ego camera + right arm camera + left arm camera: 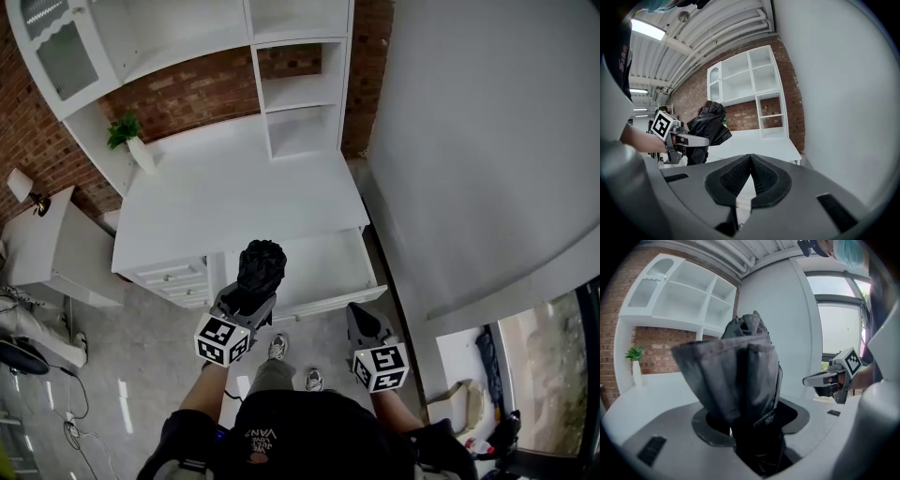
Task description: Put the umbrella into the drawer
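Clamped in left tongs (pixel 754 427): folded black umbrella (pixel 736 376), upright, filling left gripper view. Pressed together and empty, per right gripper view: right tongs (pixel 749 161). Visible in head view only: open drawer (pixel 323 267) just ahead of both tongs, under white counter (pixel 234 197).

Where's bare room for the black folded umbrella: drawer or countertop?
The open white drawer is bare right of the black folded umbrella in the left gripper. The white countertop is bare between green potted plant and white shelf unit. Crowded at the drawer's left end, by the umbrella.
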